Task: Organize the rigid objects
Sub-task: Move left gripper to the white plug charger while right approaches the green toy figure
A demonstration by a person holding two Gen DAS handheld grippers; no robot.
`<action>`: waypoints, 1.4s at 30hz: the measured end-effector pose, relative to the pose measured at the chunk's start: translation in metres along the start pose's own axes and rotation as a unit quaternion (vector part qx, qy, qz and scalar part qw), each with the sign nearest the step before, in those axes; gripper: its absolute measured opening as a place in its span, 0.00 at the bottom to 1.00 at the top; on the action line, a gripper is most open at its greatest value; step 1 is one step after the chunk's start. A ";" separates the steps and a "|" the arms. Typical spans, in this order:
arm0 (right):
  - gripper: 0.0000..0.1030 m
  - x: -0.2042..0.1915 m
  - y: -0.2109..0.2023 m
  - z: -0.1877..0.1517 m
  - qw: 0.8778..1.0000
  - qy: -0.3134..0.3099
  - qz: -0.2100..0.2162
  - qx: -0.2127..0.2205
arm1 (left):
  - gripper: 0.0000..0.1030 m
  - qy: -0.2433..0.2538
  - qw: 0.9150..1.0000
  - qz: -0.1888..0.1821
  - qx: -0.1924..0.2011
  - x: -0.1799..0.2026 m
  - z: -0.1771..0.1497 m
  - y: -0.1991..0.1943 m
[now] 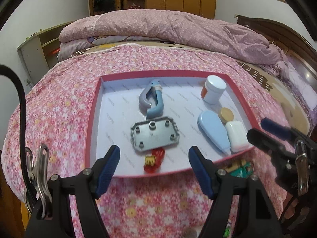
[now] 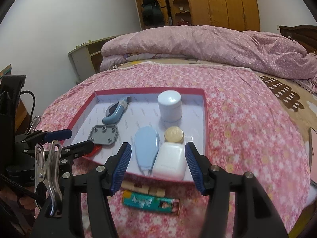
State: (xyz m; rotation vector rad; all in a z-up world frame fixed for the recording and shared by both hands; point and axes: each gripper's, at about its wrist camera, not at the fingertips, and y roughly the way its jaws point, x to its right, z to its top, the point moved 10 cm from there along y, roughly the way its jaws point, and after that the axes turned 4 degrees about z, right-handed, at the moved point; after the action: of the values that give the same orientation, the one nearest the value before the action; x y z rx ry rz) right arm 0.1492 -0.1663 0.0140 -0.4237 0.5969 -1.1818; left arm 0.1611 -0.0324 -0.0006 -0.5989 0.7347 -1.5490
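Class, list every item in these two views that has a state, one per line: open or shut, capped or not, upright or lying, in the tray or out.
Left gripper: open, empty.
Right gripper: open, empty.
Red tray: lidless, on the bed.
White jar: upright, lid on, in tray.
White bottle: lying, gold cap on, in tray.
Blue case: lying flat in tray.
Grey plate: flat in tray.
Green box: lying outside tray.

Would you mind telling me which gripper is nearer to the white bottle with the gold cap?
Right. The right gripper is open with the white bottle between its fingers at the tray's near edge; the left gripper hangs farther left, before the grey plate.
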 end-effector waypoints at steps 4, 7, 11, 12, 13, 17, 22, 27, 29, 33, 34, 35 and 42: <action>0.56 -0.006 -0.013 -0.011 1.000 -0.007 -0.002 0.000 | 0.73 0.005 1.000 -0.003 0.004 0.000 -0.010 -0.008; 0.56 -0.012 -0.022 -0.023 1.000 -0.008 0.001 -0.006 | 0.73 0.007 1.000 0.000 0.003 -0.004 -0.019 -0.011; 0.56 -0.021 -0.032 -0.039 1.000 -0.008 0.007 -0.016 | 0.73 -0.003 1.000 -0.002 -0.003 -0.009 -0.031 -0.014; 0.56 -0.024 -0.033 -0.043 1.000 -0.010 0.007 -0.018 | 0.73 -0.004 1.000 -0.002 -0.003 -0.010 -0.034 -0.015; 0.56 -0.025 -0.035 -0.046 1.000 -0.011 0.008 -0.019 | 0.73 -0.005 1.000 -0.001 -0.005 -0.012 -0.037 -0.016; 0.56 -0.031 -0.040 -0.059 0.999 -0.012 0.011 -0.028 | 0.73 -0.009 1.000 0.001 -0.006 -0.018 -0.049 -0.022; 0.56 -0.039 -0.043 -0.076 0.999 -0.013 0.016 -0.041 | 0.73 -0.017 1.000 0.001 -0.008 -0.027 -0.065 -0.030; 0.56 -0.049 -0.043 -0.092 0.997 -0.007 0.040 -0.059 | 0.73 -0.024 1.000 0.004 -0.014 -0.037 -0.080 -0.034; 0.56 -0.056 -0.041 -0.101 0.996 -0.005 0.052 -0.075 | 0.73 -0.026 1.000 0.006 -0.014 -0.041 -0.085 -0.036; 0.56 -0.068 -0.036 -0.116 0.994 -0.014 0.057 -0.091 | 0.73 -0.033 0.999 0.006 -0.016 -0.047 -0.092 -0.037; 0.56 -0.070 -0.035 -0.119 0.994 -0.016 0.057 -0.095 | 0.73 -0.035 0.999 0.006 -0.017 -0.048 -0.094 -0.037; 0.56 -0.073 -0.033 -0.122 0.993 -0.019 0.057 -0.099 | 0.73 -0.036 0.999 0.005 -0.017 -0.049 -0.096 -0.038; 0.56 -0.082 -0.024 -0.136 0.991 -0.041 0.045 -0.116 | 0.73 -0.032 0.999 0.004 -0.018 -0.048 -0.104 -0.039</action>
State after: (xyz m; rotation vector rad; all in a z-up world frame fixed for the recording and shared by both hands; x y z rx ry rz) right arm 0.0243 -0.0971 -0.0597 -0.6332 0.6782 -1.0080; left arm 0.0636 0.0286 -0.0383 -0.6685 0.7156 -1.5053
